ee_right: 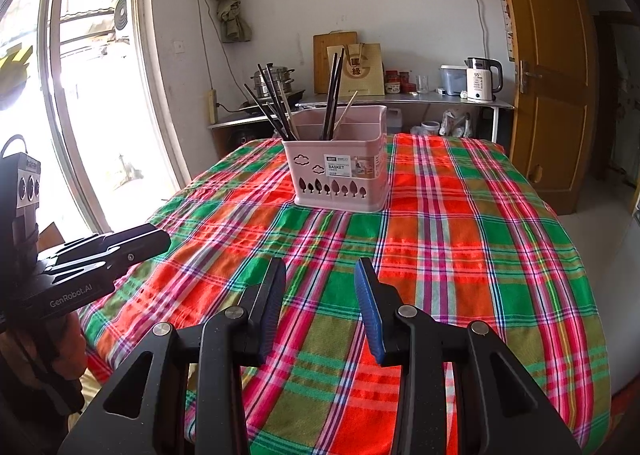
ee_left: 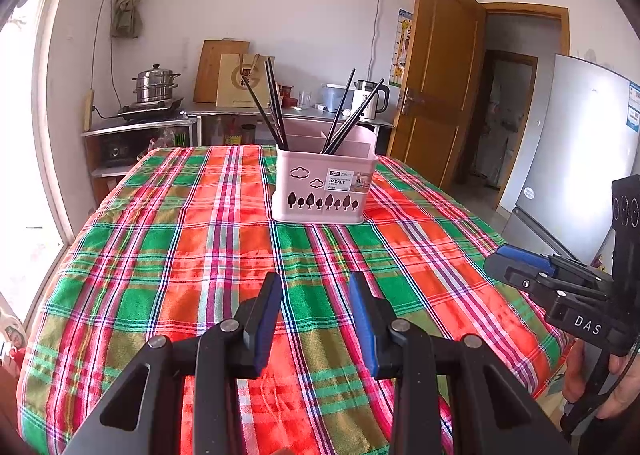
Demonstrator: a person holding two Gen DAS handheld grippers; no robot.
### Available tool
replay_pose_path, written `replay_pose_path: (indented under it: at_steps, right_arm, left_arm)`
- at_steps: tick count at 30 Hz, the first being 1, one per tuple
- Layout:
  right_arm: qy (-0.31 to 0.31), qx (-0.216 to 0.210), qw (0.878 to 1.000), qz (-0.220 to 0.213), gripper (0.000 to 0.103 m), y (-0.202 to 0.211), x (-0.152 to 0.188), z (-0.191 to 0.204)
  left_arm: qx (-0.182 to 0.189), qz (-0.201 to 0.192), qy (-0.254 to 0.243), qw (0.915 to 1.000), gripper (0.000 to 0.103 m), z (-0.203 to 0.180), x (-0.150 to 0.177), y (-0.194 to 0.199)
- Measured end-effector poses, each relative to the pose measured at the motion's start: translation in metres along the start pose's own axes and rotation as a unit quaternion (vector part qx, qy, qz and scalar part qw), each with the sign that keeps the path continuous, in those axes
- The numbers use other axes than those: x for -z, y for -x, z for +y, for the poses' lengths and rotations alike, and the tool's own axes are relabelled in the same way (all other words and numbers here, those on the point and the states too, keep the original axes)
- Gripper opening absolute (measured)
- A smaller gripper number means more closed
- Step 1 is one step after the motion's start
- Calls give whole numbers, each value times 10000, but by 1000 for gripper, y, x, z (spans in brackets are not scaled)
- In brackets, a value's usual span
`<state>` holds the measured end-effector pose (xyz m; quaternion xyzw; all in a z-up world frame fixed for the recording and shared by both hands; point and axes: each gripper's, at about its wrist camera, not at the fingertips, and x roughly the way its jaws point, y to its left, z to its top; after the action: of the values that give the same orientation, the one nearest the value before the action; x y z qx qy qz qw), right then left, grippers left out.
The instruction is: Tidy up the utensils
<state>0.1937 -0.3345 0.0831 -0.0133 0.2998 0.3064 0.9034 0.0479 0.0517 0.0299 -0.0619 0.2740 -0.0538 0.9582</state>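
The left gripper (ee_left: 316, 287) hovers over the near part of the surface, its blue-padded fingers (ee_left: 362, 311) standing apart with only plaid cloth showing between them, nothing held. Same story on the right gripper (ee_right: 320, 275): fingers (ee_right: 368, 295) parted, the gap bare, pointed down and forward across the cloth. Each one turns up at the edge of the other's view, side by side, a hand (ee_left: 600, 383) wrapped around the right one's handle.

Out ahead of both, well apart from the fingertips, sits the pink basket (ee_left: 324, 191) on the red-and-green plaid tablecloth (ee_left: 200, 255), upright, toward the far end of the surface. Cut-out trees run along its front wall, with clouds and a label above them. Inside, dividers split it into compartments. Black chopsticks (ee_left: 276, 111) lean out of the left side, fanning leftward; another bunch of black chopsticks (ee_left: 352, 119) stands in a compartment further right, tilted to the right. From the right wrist view a couple of pale wooden chopsticks (ee_right: 347, 111) show among them.

Behind the surface, a counter against the wall carries a steamer pot (ee_left: 156, 85), a cutting board (ee_left: 212, 67) and a white kettle (ee_left: 370, 99).
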Motion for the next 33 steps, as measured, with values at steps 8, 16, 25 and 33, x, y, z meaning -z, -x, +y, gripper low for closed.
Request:
replay_pose_path:
  at_steps: [8, 16, 25, 33]
  right_arm:
    - [-6, -34, 10000, 20, 37, -1, 0, 1]
    - [-26, -34, 10000, 32, 37, -2, 1, 0]
    - [-29, -32, 10000, 31, 37, -2, 0, 0]
    - [-28, -23, 10000, 15, 37, -1, 1, -1]
  left_arm:
    - [-96, 32, 32, 9999, 35, 0, 3, -2]
    - [-84, 13, 51, 10000, 35, 0, 3, -2]
    - [-106, 0, -14, 9999, 35, -5, 4, -1]
    - [-48, 3, -16, 10000, 35, -6, 5, -1]
